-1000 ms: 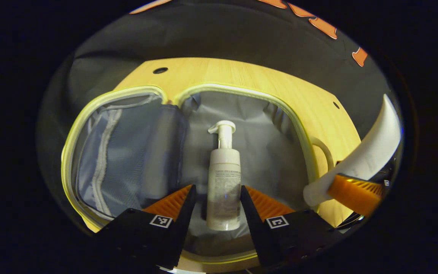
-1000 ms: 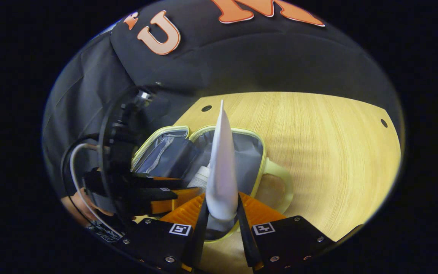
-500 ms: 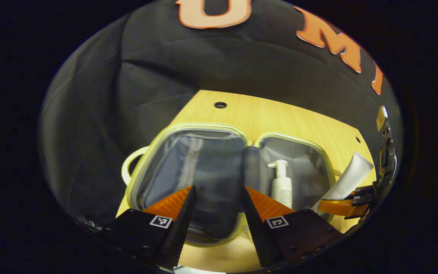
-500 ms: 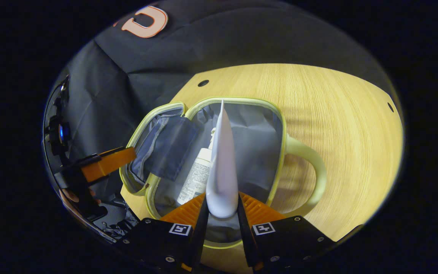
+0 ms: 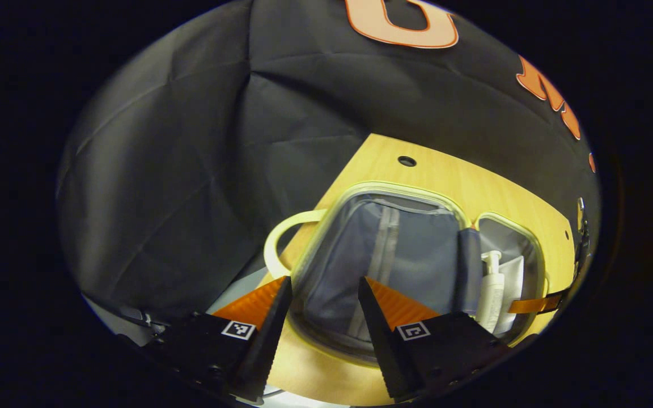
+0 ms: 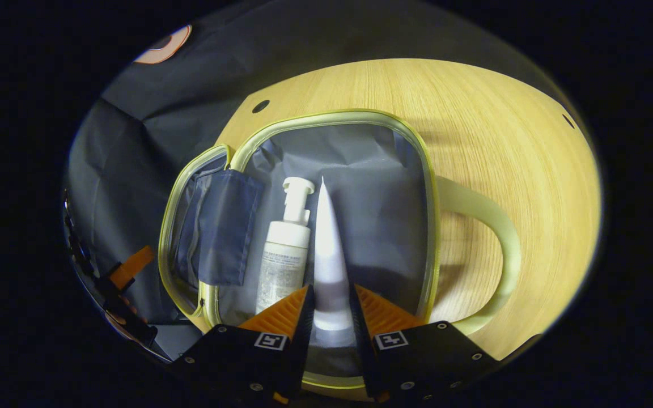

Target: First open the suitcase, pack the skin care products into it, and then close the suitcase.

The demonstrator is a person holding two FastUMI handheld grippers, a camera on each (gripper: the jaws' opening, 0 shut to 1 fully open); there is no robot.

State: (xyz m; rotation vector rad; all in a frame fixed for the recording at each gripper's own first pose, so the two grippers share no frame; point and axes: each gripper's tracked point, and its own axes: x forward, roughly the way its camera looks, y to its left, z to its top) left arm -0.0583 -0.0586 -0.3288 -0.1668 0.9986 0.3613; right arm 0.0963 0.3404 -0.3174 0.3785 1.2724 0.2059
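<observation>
Suitcase (image 6: 425, 187) lies open on the surface (image 6: 530, 141), both halves flat, side by side. In the right gripper view, pump bottle (image 6: 284, 252) lies in the right half, pump end away from the camera. Tube (image 6: 327, 255) sits just right of the bottle, between the right tool (image 6: 329, 309) fingers. Handle (image 6: 488, 226) projects right of that half. Left tool (image 5: 321, 309) hangs over the other half.

1. I see the suitcase (image 6: 417, 164) lying open flat, yellow-rimmed, grey-lined, its handle at 3 o'clock.
2. A white pump bottle (image 6: 284, 255) lies inside it, nozzle toward 12.
3. A white tube (image 6: 328, 255) sits just beside the bottle, pointing to 12.
</observation>
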